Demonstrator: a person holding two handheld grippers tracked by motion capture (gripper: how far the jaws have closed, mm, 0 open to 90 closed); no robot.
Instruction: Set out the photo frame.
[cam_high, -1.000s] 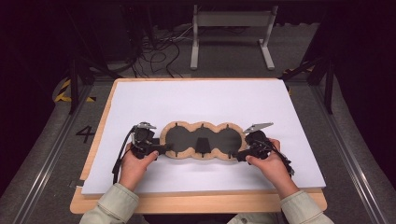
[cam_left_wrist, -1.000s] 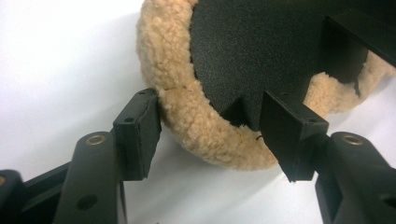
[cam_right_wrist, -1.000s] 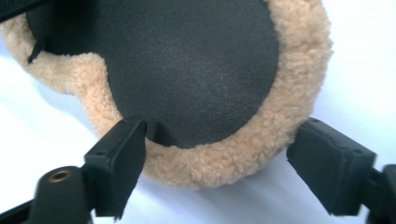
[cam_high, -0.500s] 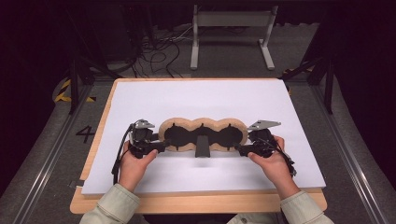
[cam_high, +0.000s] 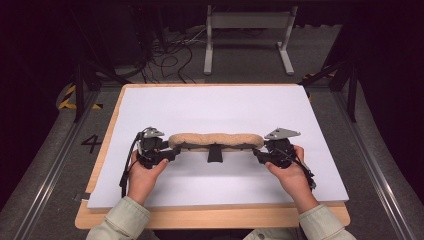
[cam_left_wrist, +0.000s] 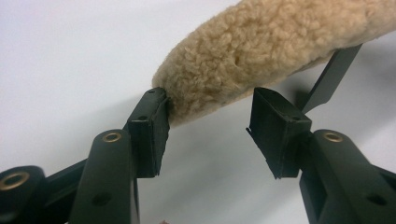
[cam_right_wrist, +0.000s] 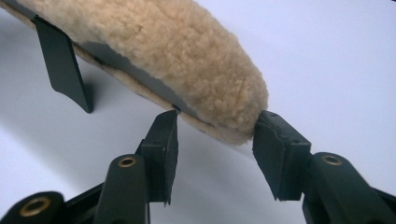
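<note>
We are holding a long fleece-covered pad (cam_high: 216, 140) by its two ends, one end at each gripper, over the white sheet (cam_high: 225, 107) that is covering the wooden worktop (cam_high: 210, 217). In the high view the pad is stretching sideways across the near half of the sheet, with its tan fleece side facing up and away from us and a short black strap (cam_high: 214, 153) hanging from its middle down toward the sheet.

Our left gripper (cam_left_wrist: 208, 126) is sitting at the pad's left end. Its jaws have just been closing, with the fleece end between them: one pad is touching the fleece, while the other is standing clear with a gap showing, so the grip is not yet clamped.

Our right gripper (cam_right_wrist: 215, 135) is sitting at the pad's right end. Its jaws have also just been closing around that tip: one pad is pressing against the fleece, and the other is lying just under the dark backing edge; we cannot tell whether it is touching.

Both our hands are resting low on the sheet, well apart.
</note>
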